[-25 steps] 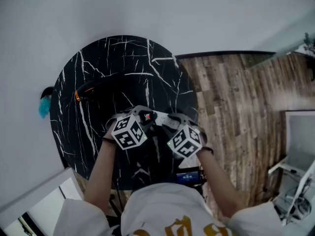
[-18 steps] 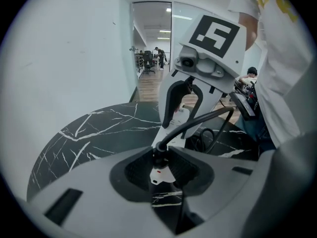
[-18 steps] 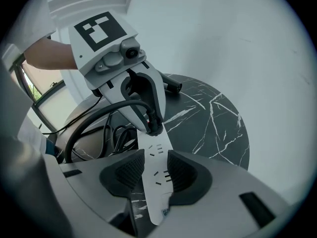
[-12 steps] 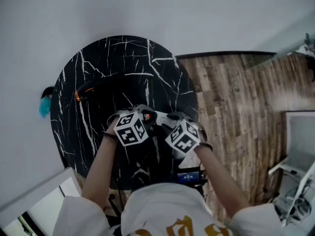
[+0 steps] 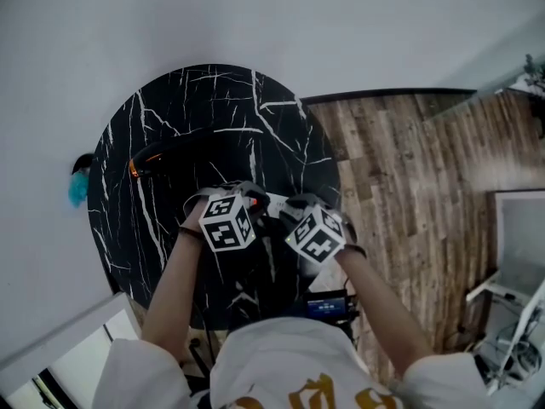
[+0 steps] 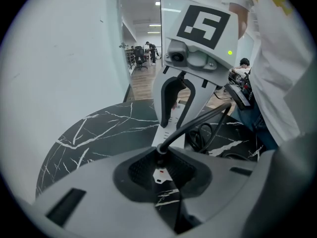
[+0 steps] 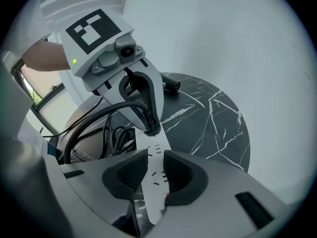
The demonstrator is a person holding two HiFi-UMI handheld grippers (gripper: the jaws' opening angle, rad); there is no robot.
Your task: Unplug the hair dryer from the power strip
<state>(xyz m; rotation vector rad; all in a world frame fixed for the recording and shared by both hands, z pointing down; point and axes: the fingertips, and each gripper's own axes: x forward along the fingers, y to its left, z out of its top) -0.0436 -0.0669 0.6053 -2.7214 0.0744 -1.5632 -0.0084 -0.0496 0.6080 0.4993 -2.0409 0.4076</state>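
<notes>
On the round black marble table (image 5: 170, 109) lies a white power strip (image 7: 154, 182) with a black plug (image 6: 159, 150) standing in it. The plug's cord (image 7: 94, 115) runs off toward me. My left gripper (image 6: 161, 155) points steeply down with its pads round that plug; its jaws have just been closing onto it. My right gripper (image 7: 152, 170) straddles the strip nearer its end, pads against its long sides, and its jaws have also just been closing. The black hair dryer (image 5: 170, 153), with an orange mark, lies at the table's left.
Loose loops of black cable (image 6: 205, 133) lie beside the strip on my side. Past the table's right edge is wooden floor (image 5: 409, 177), and a pale wall (image 5: 341, 24) stands behind. A small device with a blue screen (image 5: 328, 305) sits at the table's near edge.
Both marker cubes have drawn a little closer together above the strip, and the left one has rolled slightly. Neither hand has travelled across the table.
</notes>
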